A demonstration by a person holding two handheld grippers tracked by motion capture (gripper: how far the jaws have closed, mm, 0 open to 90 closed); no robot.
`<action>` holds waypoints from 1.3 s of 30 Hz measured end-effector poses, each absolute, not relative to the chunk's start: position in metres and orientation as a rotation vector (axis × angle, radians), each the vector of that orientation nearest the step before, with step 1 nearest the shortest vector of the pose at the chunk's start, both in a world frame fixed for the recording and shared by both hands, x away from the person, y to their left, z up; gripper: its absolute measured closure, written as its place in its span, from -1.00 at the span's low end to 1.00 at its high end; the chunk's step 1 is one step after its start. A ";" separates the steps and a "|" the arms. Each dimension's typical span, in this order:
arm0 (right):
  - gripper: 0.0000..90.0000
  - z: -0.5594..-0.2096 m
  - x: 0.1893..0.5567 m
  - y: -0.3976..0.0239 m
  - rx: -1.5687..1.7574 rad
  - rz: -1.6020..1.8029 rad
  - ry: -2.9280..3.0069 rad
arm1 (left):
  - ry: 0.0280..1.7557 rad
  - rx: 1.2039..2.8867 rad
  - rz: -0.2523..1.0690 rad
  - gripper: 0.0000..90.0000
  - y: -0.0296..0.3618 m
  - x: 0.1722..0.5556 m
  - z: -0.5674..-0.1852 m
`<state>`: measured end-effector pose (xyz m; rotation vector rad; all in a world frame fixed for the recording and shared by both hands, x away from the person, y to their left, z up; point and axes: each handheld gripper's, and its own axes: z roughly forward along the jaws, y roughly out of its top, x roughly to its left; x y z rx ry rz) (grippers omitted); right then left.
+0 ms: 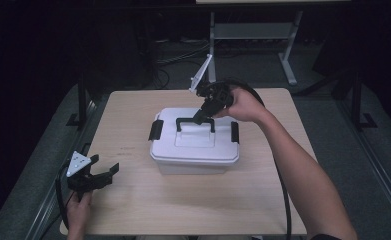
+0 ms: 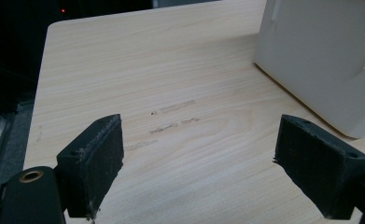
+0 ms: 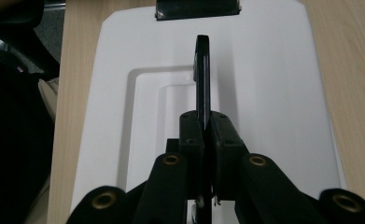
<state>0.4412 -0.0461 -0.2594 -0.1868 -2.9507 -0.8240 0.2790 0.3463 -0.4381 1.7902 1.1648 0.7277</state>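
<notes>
A white lidded box (image 1: 195,150) stands in the middle of the wooden table (image 1: 133,210), with a black latch (image 1: 156,129) at each end. Its black carry handle (image 1: 185,121) is raised upright over the lid. My right gripper (image 1: 203,116) comes down from the far right and is shut on that handle. In the right gripper view the two pads (image 3: 192,135) of the gripper (image 3: 203,126) pinch the thin handle (image 3: 202,74) above the lid (image 3: 264,93). My left gripper (image 1: 105,165) rests near the table's front left, open and holding nothing (image 2: 213,158), with the box's side (image 2: 320,56) to its right.
A black cable (image 1: 284,200) trails from the right gripper along the forearm. Faint scuff marks (image 2: 171,116) lie on the wood ahead of the left gripper. A grey desk frame (image 1: 288,60) stands on the dark floor beyond the table's far edge.
</notes>
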 end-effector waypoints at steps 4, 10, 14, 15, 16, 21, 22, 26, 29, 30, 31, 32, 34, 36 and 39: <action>0.88 -0.264 0.445 -0.044 -0.172 -0.826 -2.948 | 1.168 1.787 0.730 -0.67 0.347 0.279 -0.438; 0.88 -0.268 0.449 -0.039 -0.161 -0.826 -2.938 | 1.169 1.784 0.731 -0.67 0.348 0.278 -0.438; 0.88 -0.268 0.453 -0.041 -0.161 -0.839 -2.934 | 1.170 1.784 0.733 -0.67 0.348 0.278 -0.438; 0.88 -0.267 0.453 -0.041 -0.161 -0.838 -2.933 | 1.171 1.784 0.731 -0.67 0.349 0.279 -0.438; 0.88 -0.265 0.452 -0.041 -0.156 -0.843 -2.937 | 1.175 1.784 0.729 -0.67 0.349 0.279 -0.438; 0.88 -0.257 0.450 -0.037 -0.118 -0.861 -2.954 | 1.175 1.781 0.730 -0.67 0.350 0.279 -0.438; 0.88 -0.256 0.451 -0.036 -0.117 -0.858 -2.958 | 1.176 1.781 0.731 -0.67 0.350 0.279 -0.438; 0.88 -0.257 0.454 -0.031 -0.108 -0.840 -2.967 | 1.178 1.778 0.732 -0.67 0.351 0.278 -0.438; 0.88 -0.259 0.456 -0.028 -0.108 -0.816 -2.975 | 1.182 1.776 0.730 -0.67 0.352 0.278 -0.438; 0.88 -0.260 0.457 -0.027 -0.109 -0.809 -2.976 | 1.182 1.775 0.730 -0.67 0.352 0.278 -0.438; 0.88 -0.261 0.458 -0.027 -0.107 -0.802 -2.981 | 1.183 1.775 0.730 -0.67 0.353 0.278 -0.438; 0.88 -0.262 0.459 -0.027 -0.109 -0.796 -2.977 | 1.184 1.773 0.730 -0.67 0.353 0.278 -0.438; 0.88 -0.263 0.460 -0.027 -0.110 -0.801 -2.971 | 1.185 1.772 0.730 -0.67 0.353 0.279 -0.438; 0.88 -0.264 0.461 -0.027 -0.111 -0.793 -2.970 | 1.184 1.772 0.729 -0.67 0.353 0.279 -0.438; 0.88 -0.264 0.463 -0.028 -0.102 -0.800 -2.966 | 1.184 1.772 0.731 -0.67 0.353 0.278 -0.438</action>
